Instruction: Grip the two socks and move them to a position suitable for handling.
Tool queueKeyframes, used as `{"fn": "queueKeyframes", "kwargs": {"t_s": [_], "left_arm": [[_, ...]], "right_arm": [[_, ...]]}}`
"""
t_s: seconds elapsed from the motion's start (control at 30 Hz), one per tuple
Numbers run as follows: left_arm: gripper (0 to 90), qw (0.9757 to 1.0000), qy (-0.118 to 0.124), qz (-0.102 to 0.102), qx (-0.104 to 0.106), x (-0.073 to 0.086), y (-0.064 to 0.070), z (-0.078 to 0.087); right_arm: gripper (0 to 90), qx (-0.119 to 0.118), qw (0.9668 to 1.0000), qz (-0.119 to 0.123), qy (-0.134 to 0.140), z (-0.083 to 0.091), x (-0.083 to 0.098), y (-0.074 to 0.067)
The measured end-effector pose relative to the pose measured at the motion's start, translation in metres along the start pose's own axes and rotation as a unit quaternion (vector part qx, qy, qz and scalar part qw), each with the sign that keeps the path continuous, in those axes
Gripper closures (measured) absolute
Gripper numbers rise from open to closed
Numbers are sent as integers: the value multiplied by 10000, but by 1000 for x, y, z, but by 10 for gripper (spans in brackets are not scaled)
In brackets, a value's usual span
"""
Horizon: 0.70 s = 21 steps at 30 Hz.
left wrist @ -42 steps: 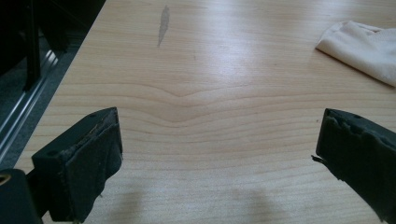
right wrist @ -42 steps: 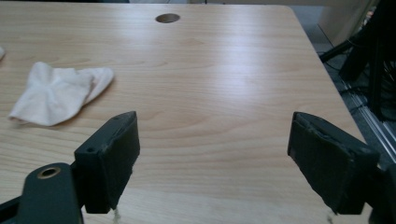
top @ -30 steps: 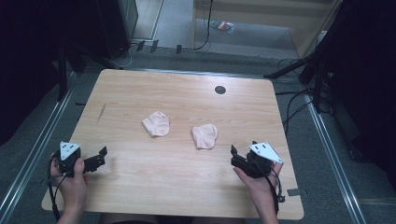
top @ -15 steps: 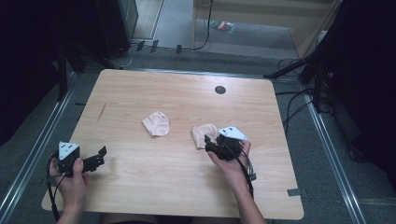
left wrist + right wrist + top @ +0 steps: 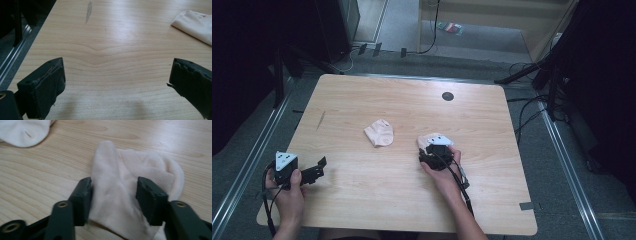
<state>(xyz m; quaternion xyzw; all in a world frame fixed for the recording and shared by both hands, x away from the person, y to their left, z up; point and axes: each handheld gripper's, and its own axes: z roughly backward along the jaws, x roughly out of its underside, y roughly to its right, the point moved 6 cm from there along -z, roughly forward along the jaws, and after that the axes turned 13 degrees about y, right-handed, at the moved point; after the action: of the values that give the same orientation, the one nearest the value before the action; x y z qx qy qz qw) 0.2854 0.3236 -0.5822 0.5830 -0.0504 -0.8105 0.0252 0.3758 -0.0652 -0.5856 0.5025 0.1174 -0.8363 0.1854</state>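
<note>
Light wood table with rounded corners; a dark round hole near its far edge and a short grey streak toward the left side. Grey carpet floor around it. Metal rails run along both sides of the table. Black cables trail on the floor at right. Dark stands and shadow at far left and right. A pale wood panel stands at the back. Soft glare on the tabletop.
</note>
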Motion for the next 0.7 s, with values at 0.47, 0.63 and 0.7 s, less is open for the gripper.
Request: {"fn": "queueKeyframes", "kwargs": {"t_s": [0.47,0.63,0.7], "left_arm": [[5,9994,86,-309,163,-11,24,9],[5,9980,219,-343,486,-20,51,16],[5,9959,295,-325,796,-26,76,20]], "right_arm": [[835,-51,9982,15,596,47,-25,-8],[834,-218,9973,47,701,71,-27,-23],[834,-305,9971,64,691,85,-23,-37]]}}
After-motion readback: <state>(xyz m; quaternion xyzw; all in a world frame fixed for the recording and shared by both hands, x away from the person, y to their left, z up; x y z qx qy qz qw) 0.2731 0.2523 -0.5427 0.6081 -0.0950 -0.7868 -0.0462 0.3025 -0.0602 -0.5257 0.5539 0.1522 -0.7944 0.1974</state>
